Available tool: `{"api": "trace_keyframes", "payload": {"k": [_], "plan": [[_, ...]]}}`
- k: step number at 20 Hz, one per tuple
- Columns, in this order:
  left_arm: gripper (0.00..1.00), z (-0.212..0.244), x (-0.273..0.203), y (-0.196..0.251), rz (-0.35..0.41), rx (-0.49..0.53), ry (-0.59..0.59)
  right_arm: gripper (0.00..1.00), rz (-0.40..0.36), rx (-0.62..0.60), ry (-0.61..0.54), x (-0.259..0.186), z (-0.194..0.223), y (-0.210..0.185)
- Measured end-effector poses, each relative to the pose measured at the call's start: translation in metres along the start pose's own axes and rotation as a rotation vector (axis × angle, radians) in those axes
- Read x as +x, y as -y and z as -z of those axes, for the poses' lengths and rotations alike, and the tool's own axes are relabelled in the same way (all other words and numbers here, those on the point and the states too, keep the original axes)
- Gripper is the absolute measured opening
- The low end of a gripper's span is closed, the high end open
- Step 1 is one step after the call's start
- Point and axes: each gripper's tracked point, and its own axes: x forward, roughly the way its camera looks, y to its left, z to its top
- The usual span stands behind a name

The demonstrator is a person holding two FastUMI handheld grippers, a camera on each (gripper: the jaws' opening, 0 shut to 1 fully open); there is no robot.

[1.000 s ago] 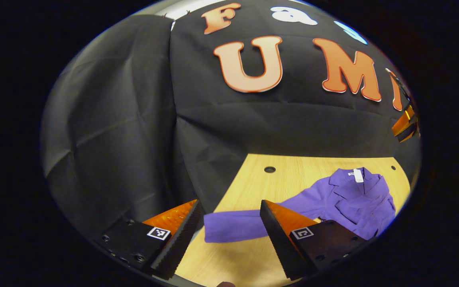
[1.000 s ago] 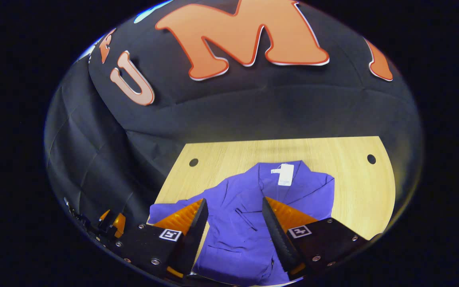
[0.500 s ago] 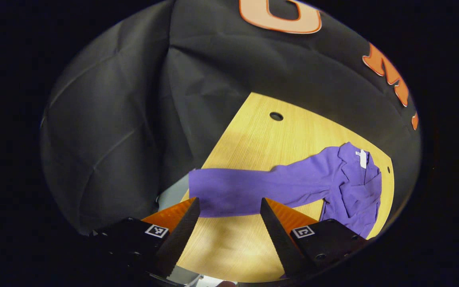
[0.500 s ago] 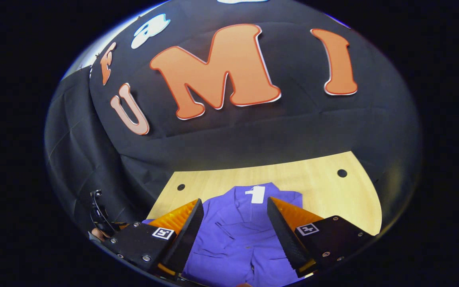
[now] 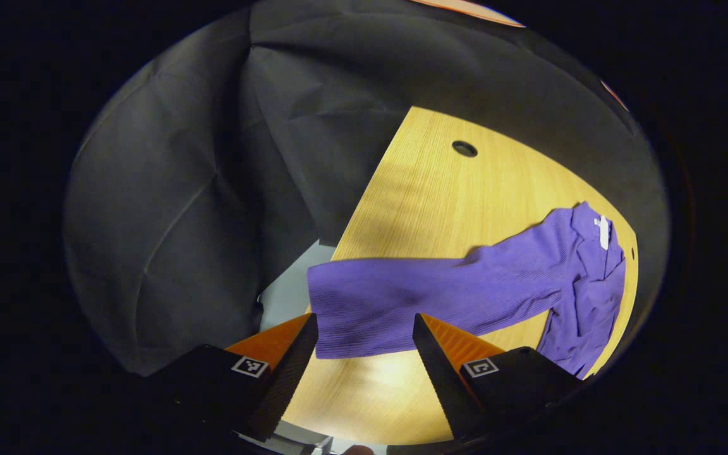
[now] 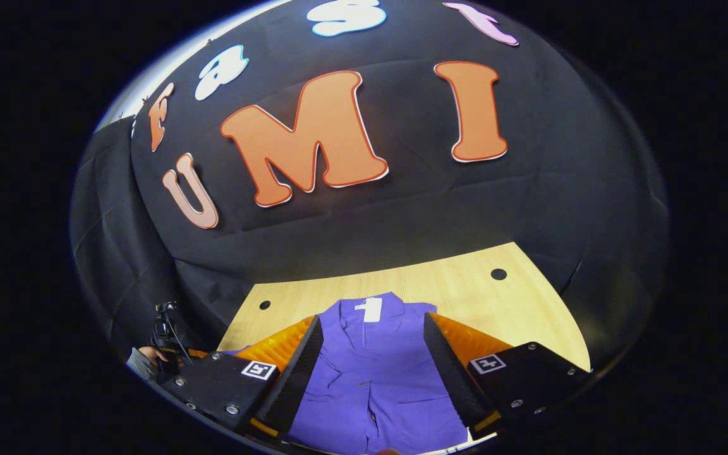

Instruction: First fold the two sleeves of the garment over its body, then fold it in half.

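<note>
Purple ribbed knit, the garment [image 5: 582, 265] lies flat on the wooden bench [image 5: 440, 189], collar and white neck label toward the far edge. In the left gripper view one sleeve [image 5: 402, 300] stretches straight out from the body to the left, its cuff end reaching the bench's left edge, so this sleeve is not folded over the body. The left gripper [image 5: 364, 332] hovers just near of that cuff, its fingers spread wide with nothing between them. In the right gripper view the right gripper [image 6: 370, 335] hangs over the garment's front, fingers likewise parted and empty, the collar lying between them farther off.

By its look the fabric is soft, light and limp: it should drape and crease easily, stretch a little if pulled, and slide on the smooth wood. A sound hold for the sleeve would be at the cuff end, pinching both layers, lifting enough that the cloth does not drag the body askew.
</note>
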Motion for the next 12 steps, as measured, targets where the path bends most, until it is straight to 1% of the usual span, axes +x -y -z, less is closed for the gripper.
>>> {"api": "trace_keyframes", "payload": {"k": [1, 4, 5, 6, 9, 10, 12], "plan": [[0.96, 0.001, 0.011, -0.001, 0.010, 0.008, -0.016, 0.95, 0.011, -0.004, 0.013, -0.005, -0.001, 0.004], [0.95, 0.013, 0.020, 0.002, -0.003, -0.002, -0.090, 0.95, 0.032, -0.011, 0.043, -0.020, -0.002, 0.014], [0.94, 0.013, 0.023, 0.005, 0.000, -0.003, -0.105, 0.95, 0.039, -0.007, 0.047, -0.024, -0.001, 0.017], [0.96, 0.015, 0.027, 0.002, -0.004, -0.011, -0.119, 0.95, 0.041, -0.003, 0.048, -0.026, 0.000, 0.019], [0.96, 0.022, 0.037, 0.005, 0.022, -0.018, -0.154, 0.95, 0.062, 0.000, 0.047, -0.032, 0.003, 0.029], [0.96, 0.024, 0.038, 0.003, 0.006, -0.026, -0.170, 0.95, 0.066, 0.000, 0.048, -0.034, 0.003, 0.031], [0.96, 0.025, 0.042, 0.006, 0.006, -0.037, -0.189, 0.95, 0.069, 0.003, 0.049, -0.038, 0.004, 0.034]]}}
